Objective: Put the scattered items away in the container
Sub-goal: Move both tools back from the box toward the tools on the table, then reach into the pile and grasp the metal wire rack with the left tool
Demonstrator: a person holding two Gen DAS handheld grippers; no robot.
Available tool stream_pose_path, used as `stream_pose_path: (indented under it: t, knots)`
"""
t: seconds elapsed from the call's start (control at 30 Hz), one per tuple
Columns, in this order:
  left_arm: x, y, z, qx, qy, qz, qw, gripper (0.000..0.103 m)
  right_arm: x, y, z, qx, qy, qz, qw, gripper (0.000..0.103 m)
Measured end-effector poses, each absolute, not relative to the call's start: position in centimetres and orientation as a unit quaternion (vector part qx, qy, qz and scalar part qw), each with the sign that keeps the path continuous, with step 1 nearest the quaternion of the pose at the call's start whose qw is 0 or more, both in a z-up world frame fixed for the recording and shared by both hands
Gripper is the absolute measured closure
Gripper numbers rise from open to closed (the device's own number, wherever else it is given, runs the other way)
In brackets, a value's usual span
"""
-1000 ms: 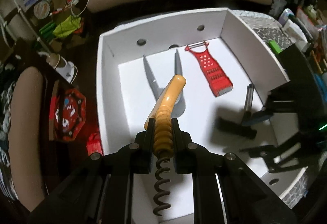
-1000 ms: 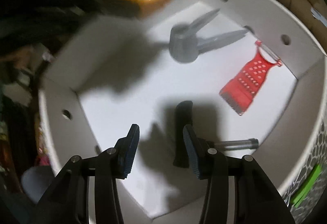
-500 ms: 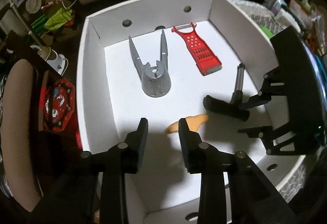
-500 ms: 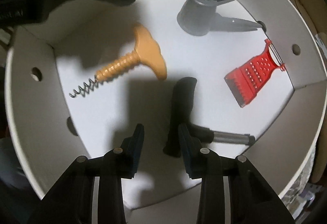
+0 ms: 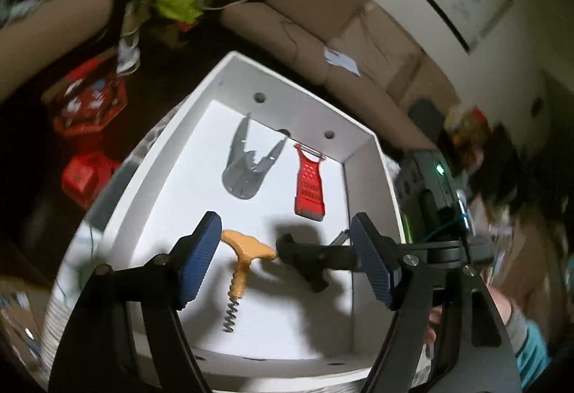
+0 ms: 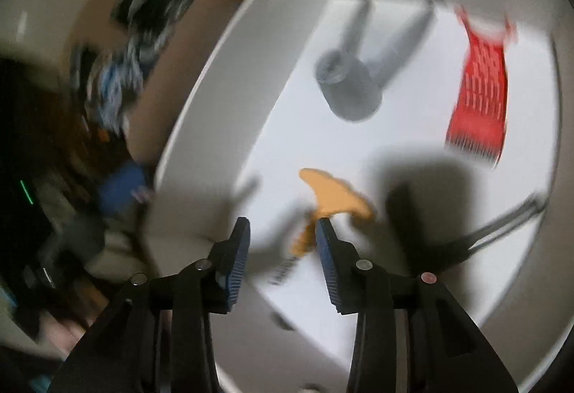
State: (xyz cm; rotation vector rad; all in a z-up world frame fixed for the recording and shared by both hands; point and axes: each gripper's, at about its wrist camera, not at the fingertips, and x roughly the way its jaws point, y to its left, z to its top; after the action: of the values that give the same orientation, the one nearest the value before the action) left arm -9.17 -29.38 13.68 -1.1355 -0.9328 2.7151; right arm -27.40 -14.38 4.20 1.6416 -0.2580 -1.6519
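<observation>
Inside the white cardboard box (image 5: 172, 156) lie four items: one orange-handled corkscrew (image 5: 241, 271), dropped since a second ago, grey tool (image 5: 247, 165), red grater (image 5: 309, 183), black-handled utensil (image 5: 310, 258). Left gripper (image 5: 287, 262) and right gripper (image 6: 281, 255) gape empty.

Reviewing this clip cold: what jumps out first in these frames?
The white box fills both views, with bright things on its floor: a red grater by the far wall, a grey two-handled tool beside it, and an orange-handled corkscrew nearer the camera. The left gripper hangs wide open and empty above the corkscrew; the right gripper is open too.
</observation>
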Motion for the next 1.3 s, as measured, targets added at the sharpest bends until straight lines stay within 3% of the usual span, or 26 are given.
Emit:
stream_pose_path:
  t: [0.17,0.23,0.3,0.43,0.6,0.77,0.93,0.97,1.0,1.03,1.3]
  knots:
    - [-9.0,-28.8,14.3,-0.374,-0.264,0.889,0.006,0.031,-26.6,-10.4,8.0,0.589,-0.098,-0.71,0.374,0.059]
    - [-8.7,-28.2,14.6,-0.367,-0.266,0.891,0.02,0.031,-25.7,-8.4,10.3,0.552,-0.083,-0.739,0.379,0.052]
    - [-9.0,-26.7,14.3,-0.371,-0.258,0.891,0.039,0.031,-24.0,-6.1,12.9,0.517,-0.065,-0.766,0.377,0.037]
    - [-9.3,-23.7,13.5,-0.385,-0.241,0.889,0.057,0.031,-20.5,-1.1,15.0,0.475,-0.058,-0.802,0.356,0.033]
    - [-8.3,-17.1,15.1,-0.371,-0.141,0.909,0.129,0.028,-17.2,4.7,15.1,0.455,-0.051,-0.83,0.32,0.033]
    - [-5.7,-11.2,16.5,-0.338,-0.132,0.91,0.199,0.001,-15.1,11.7,15.1,0.451,-0.084,-0.842,0.284,0.033]
    - [-3.6,-5.8,16.7,-0.329,-0.108,0.91,0.23,0.0,-13.1,17.4,14.1,0.443,-0.098,-0.856,0.247,0.031]
    - [-3.5,-4.5,16.5,-0.337,-0.104,0.906,0.234,0.0,-12.6,18.4,13.8,0.44,-0.102,-0.858,0.245,0.022]
    - [-3.5,-3.7,16.3,-0.345,-0.1,0.904,0.233,0.0,-12.2,19.1,13.6,0.436,-0.103,-0.861,0.241,0.007]
    - [-3.4,-2.9,16.1,-0.352,-0.095,0.902,0.231,0.0,-11.6,19.8,13.2,0.429,-0.099,-0.867,0.231,0.0]
    - [-2.2,0.7,16.0,-0.379,-0.052,0.907,0.174,0.0,-9.3,22.0,10.7,0.424,-0.1,-0.88,0.189,0.0]
